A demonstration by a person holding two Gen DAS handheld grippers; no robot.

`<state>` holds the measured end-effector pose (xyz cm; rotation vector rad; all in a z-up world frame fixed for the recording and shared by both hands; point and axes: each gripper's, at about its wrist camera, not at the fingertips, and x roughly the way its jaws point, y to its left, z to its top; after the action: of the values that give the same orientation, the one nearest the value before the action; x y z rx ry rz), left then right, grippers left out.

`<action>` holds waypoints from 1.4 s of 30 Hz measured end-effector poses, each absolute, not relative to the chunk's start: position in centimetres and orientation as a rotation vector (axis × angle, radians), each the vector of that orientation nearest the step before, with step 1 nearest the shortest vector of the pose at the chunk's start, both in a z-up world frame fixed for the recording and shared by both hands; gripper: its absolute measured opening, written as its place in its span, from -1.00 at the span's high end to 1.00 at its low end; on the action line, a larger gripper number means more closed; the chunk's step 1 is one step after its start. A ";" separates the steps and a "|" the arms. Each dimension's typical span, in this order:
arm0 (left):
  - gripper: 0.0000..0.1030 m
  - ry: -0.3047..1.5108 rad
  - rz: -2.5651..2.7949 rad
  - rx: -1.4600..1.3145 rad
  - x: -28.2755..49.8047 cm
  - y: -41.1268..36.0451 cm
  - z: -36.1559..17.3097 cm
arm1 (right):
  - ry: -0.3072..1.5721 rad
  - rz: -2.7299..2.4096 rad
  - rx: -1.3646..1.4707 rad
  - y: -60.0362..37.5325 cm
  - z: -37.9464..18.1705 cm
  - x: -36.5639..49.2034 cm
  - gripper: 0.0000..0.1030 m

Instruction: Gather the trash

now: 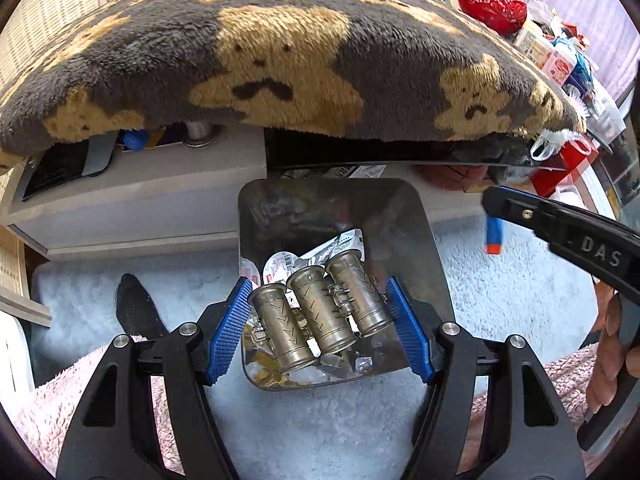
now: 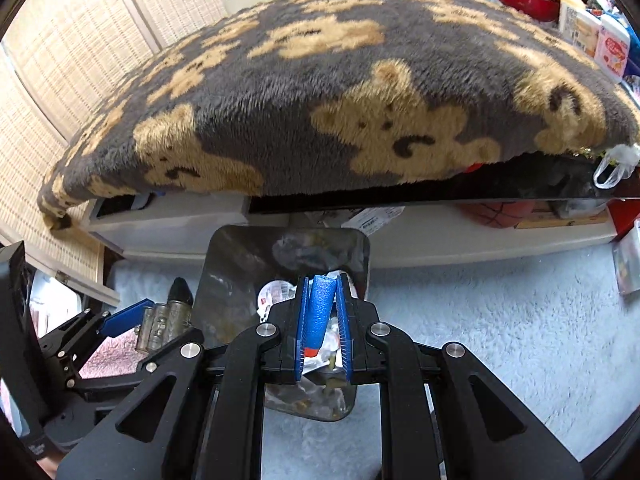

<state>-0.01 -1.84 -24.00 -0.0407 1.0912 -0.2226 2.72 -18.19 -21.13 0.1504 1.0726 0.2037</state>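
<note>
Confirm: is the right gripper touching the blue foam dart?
Touching. The right wrist view shows the right gripper pinching the blue foam dart between both pads, no gap.

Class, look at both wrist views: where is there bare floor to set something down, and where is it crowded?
Free: pale shaggy rug right of the trash bin, up to the low white shelf; also rug before the bin. Crowded: the bin's trash-filled inside, and the shelf top at far right.

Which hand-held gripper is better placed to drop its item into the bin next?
Left. The left hand-held gripper holds the shells directly over the bin; the right holds its dart above it too.
</note>
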 end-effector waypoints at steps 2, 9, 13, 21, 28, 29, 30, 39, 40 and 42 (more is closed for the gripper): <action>-0.26 1.094 -0.227 -0.038 0.0 -1.9 -24.1 | 1.081 0.214 0.146 -17.7 -21.5 2.9 0.70; -0.27 1.119 -0.245 -0.054 0.3 -1.9 -24.6 | 1.075 0.240 0.159 -16.8 -21.6 3.4 0.65; -0.30 1.132 -0.258 -0.067 0.2 -2.0 -24.8 | 1.068 0.226 0.168 -17.0 -21.6 3.5 0.16; -0.85 1.082 -0.233 -0.071 -0.2 -1.5 -23.9 | 1.012 0.175 0.197 -18.5 -20.6 3.3 -0.71; -0.84 1.070 -0.206 -0.067 -0.3 -0.5 -23.1 | 0.975 0.104 0.172 -19.9 -19.7 2.7 -0.93; -0.84 1.058 -0.198 -0.063 -0.3 -0.4 -22.8 | 0.965 0.093 0.154 -19.9 -19.4 2.5 -0.93; -0.84 1.039 -0.189 -0.058 -0.4 -0.2 -22.2 | 0.955 0.088 0.143 -19.9 -19.1 2.4 -0.93; -0.84 0.830 -0.172 -0.042 -1.0 0.4 -15.3 | 0.731 0.035 0.062 -20.0 -13.5 0.0 -0.93; -0.84 0.806 -0.170 -0.036 -1.0 0.3 -14.4 | 0.708 0.030 0.056 -20.1 -12.8 -0.1 -0.94; -0.84 0.746 -0.159 -0.018 -1.3 0.3 -12.0 | 0.644 0.017 0.042 -20.3 -10.4 -0.9 -0.94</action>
<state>-1.26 0.31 -12.05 -0.0177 0.7461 -0.1588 -0.90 -20.30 -10.41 0.0416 0.6437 0.0166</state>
